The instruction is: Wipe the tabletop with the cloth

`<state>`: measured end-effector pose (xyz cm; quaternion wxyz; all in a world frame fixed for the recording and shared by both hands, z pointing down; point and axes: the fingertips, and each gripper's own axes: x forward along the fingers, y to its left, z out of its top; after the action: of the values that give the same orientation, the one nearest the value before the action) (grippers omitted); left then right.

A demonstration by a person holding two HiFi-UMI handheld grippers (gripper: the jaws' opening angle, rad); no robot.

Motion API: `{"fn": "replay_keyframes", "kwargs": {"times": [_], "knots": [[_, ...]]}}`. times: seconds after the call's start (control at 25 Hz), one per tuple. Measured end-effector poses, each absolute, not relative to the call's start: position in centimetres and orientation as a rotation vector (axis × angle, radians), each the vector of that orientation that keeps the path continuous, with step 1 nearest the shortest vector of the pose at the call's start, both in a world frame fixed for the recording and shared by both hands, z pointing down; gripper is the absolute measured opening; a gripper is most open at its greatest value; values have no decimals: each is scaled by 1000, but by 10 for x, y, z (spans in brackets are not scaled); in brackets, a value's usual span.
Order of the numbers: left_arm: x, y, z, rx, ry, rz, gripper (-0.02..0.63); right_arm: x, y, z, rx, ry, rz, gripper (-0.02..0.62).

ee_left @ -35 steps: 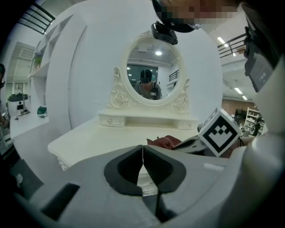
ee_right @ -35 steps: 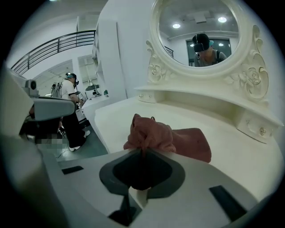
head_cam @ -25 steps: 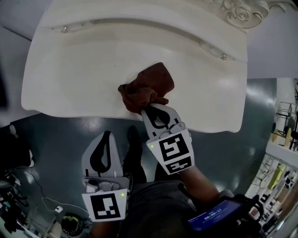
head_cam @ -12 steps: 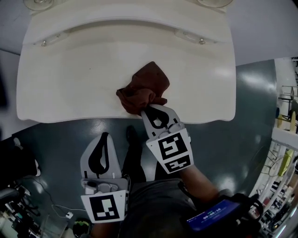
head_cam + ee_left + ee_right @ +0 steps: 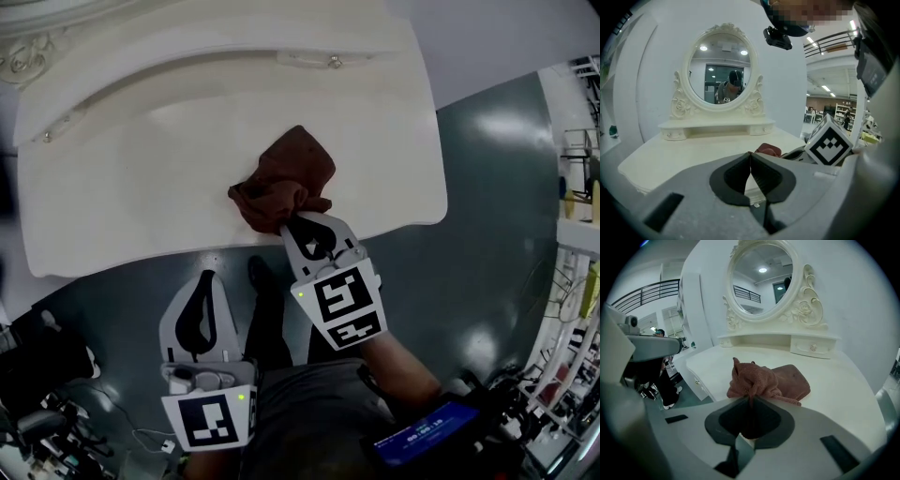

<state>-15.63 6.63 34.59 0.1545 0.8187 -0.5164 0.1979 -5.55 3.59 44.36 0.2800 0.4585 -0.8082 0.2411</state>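
Observation:
A crumpled brown cloth [image 5: 284,180] lies on the cream tabletop [image 5: 141,197] of a dressing table, close to its front edge. My right gripper [image 5: 296,221] is shut on the cloth's near edge; in the right gripper view the cloth [image 5: 766,380] bunches up right at the right gripper's [image 5: 750,399] closed tips. My left gripper [image 5: 204,279] hangs below the table's front edge, over the floor, shut with nothing in it. In the left gripper view the left gripper [image 5: 750,155] shows its jaws touching, with the cloth [image 5: 768,149] beyond to the right.
An oval mirror [image 5: 722,75] in a carved frame stands at the back of the table on a low shelf with small drawers [image 5: 813,347]. The grey-green floor [image 5: 487,216] lies around the table. Shelves and clutter [image 5: 577,187] stand at far right. A person's legs and shoe [image 5: 258,277] are between the grippers.
The head view has swung, so the table now sits tilted and shifted left in the picture. The cloth and both grippers keep nearly the same places relative to one another.

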Motion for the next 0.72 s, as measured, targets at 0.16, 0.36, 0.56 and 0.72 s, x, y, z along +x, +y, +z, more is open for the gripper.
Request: {"fn": "replay_keyframes", "kwargs": {"times": [0.16,0.36,0.56,0.72], "knots": [[-110,67,343,2403,-1425,581,15,-9,41,443,1291,-2145,671,34],[-71,66,338,2458,-1363,607,15,32,46,440,1360,-2119,699,34],[-33,50,352,2509,-1283,631,15,73,36,454,1432,-2079,725,35],[-3,47,348,2552,-1231,637,15,105,41,452,1485,-2048,739,34]]}}
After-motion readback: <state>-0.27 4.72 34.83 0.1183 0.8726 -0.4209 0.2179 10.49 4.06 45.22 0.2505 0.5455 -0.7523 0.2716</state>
